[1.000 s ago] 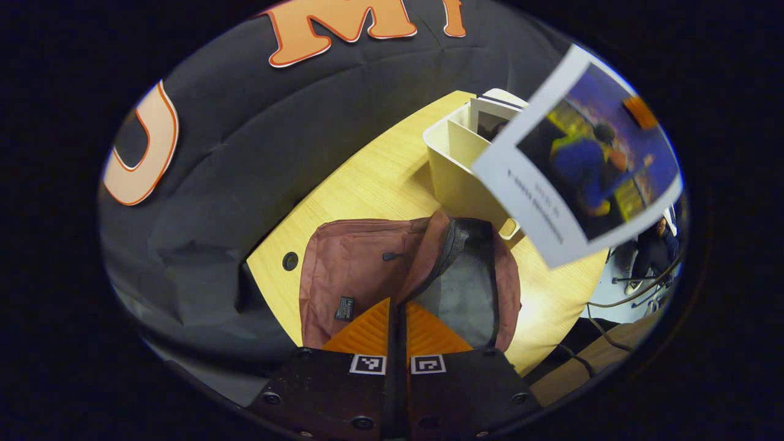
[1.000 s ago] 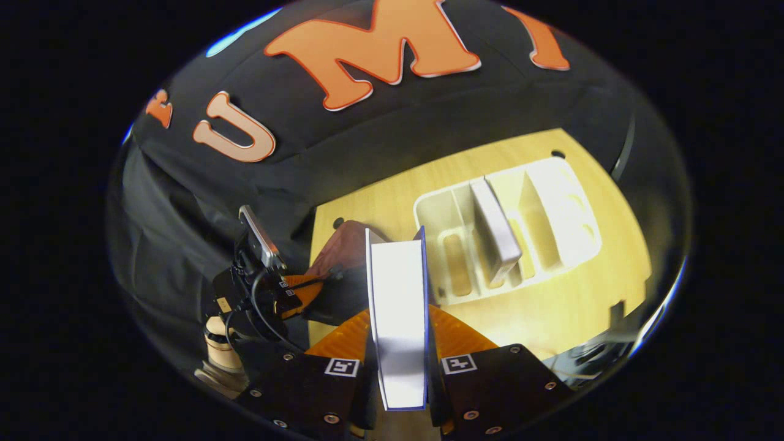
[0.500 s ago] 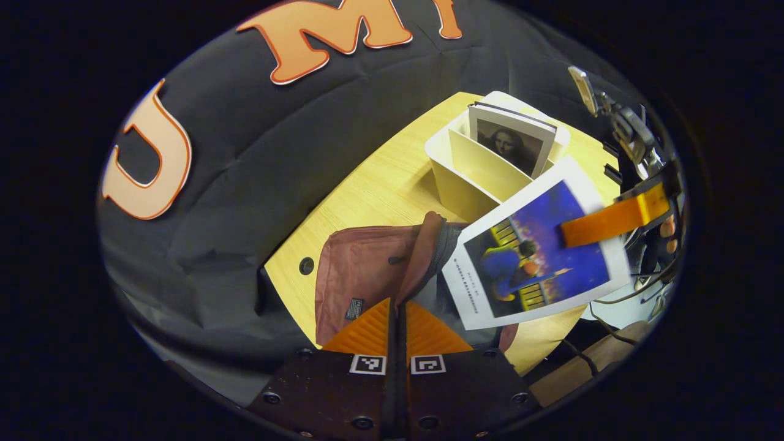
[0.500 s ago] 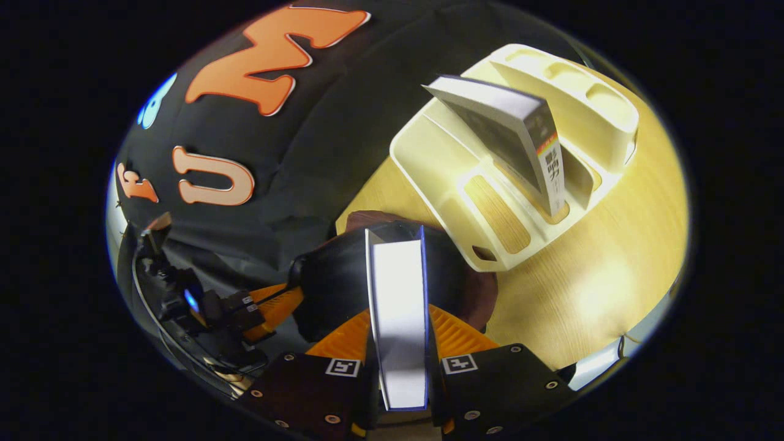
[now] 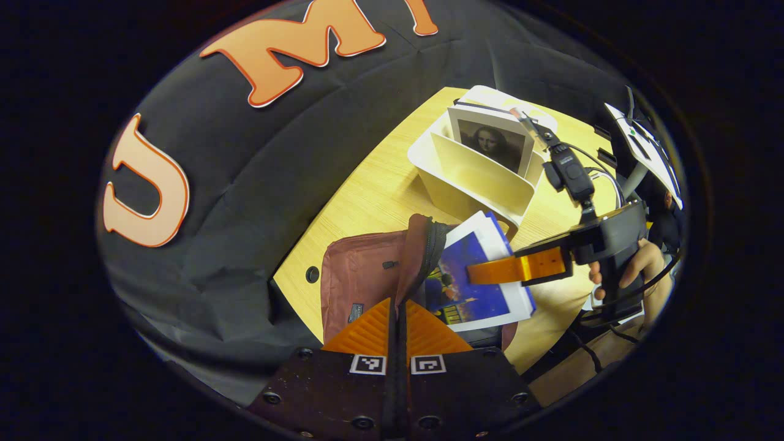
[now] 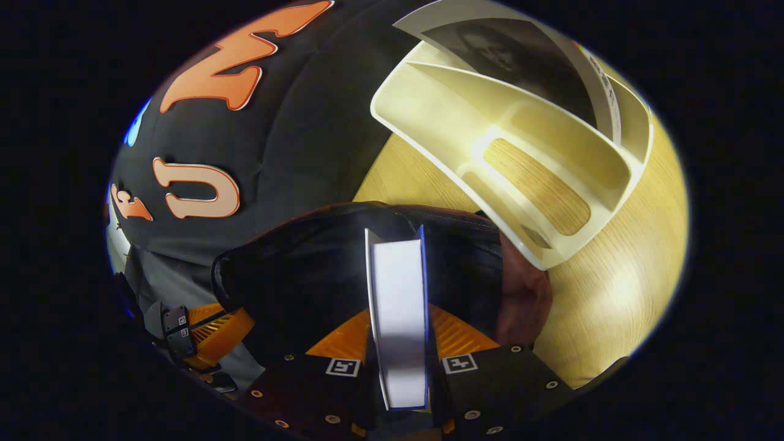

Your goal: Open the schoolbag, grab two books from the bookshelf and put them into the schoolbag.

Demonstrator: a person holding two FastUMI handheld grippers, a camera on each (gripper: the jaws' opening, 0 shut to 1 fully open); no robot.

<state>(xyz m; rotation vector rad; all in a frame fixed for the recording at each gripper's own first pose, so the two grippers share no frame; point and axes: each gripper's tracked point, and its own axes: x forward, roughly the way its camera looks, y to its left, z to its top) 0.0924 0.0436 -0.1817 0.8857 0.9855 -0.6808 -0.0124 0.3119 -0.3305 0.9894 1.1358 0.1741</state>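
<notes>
Now blue book [image 5: 474, 275] entering schoolbag [image 5: 361, 282], bookshelf [image 5: 474, 177] one book [image 5: 490, 141]

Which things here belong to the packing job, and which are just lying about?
In the job:
- maroon schoolbag, flap held open by left hand-held gripper
- blue-covered book, clamped in right hand-held gripper
- portrait-cover book
- cream bookshelf

Lying about:
- cables by the wooden table

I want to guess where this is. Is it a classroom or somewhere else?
Probably not a classroom. It looks like a recording booth: black cloth hangs behind a wooden desk that holds a white bookshelf and an open schoolbag. A hand holds a cabled tool gripping a book.
</notes>
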